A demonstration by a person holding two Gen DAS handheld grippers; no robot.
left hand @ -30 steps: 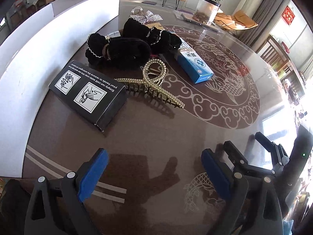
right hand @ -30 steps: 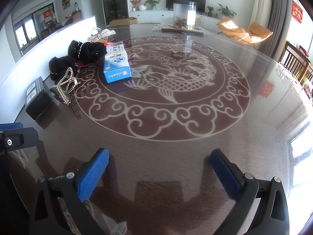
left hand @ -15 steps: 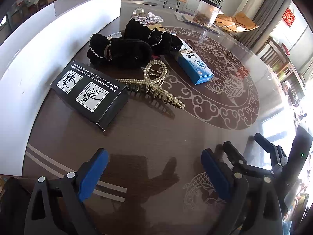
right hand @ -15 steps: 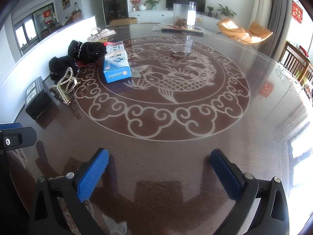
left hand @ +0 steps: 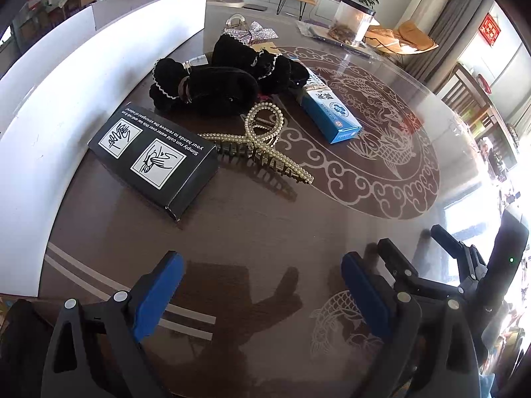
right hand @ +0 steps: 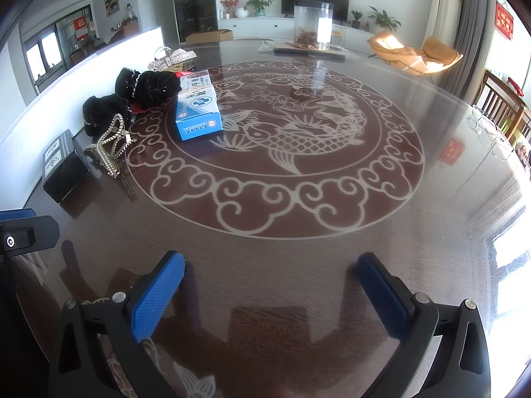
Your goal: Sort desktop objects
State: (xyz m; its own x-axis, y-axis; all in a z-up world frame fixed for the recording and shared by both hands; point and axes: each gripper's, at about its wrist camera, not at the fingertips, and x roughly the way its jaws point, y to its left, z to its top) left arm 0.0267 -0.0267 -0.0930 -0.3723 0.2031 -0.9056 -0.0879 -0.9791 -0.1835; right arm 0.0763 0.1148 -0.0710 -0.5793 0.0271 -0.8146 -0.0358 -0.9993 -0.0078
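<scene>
A black box (left hand: 153,158) with white pictograms lies on the dark table, nearest my left gripper (left hand: 262,285), which is open and empty a short way in front of it. Right of the box lies a pearl hair claw (left hand: 262,142). Behind them sit black fabric hair ties (left hand: 212,89) and a blue and white carton (left hand: 328,112). My right gripper (right hand: 268,285) is open and empty over bare table. Its view shows the black box (right hand: 64,165), the pearl hair claw (right hand: 114,146), the black fabric hair ties (right hand: 149,86) and the blue and white carton (right hand: 199,109) at the far left.
A white board (left hand: 49,93) stands along the table's left edge. A silver sequin bow (left hand: 252,33) lies behind the hair ties. A clear jar (right hand: 313,25) stands at the far side. The right gripper's body (left hand: 464,285) shows at the left view's lower right.
My left gripper has crept slightly forward toward the objects. The right gripper has not visibly moved.
</scene>
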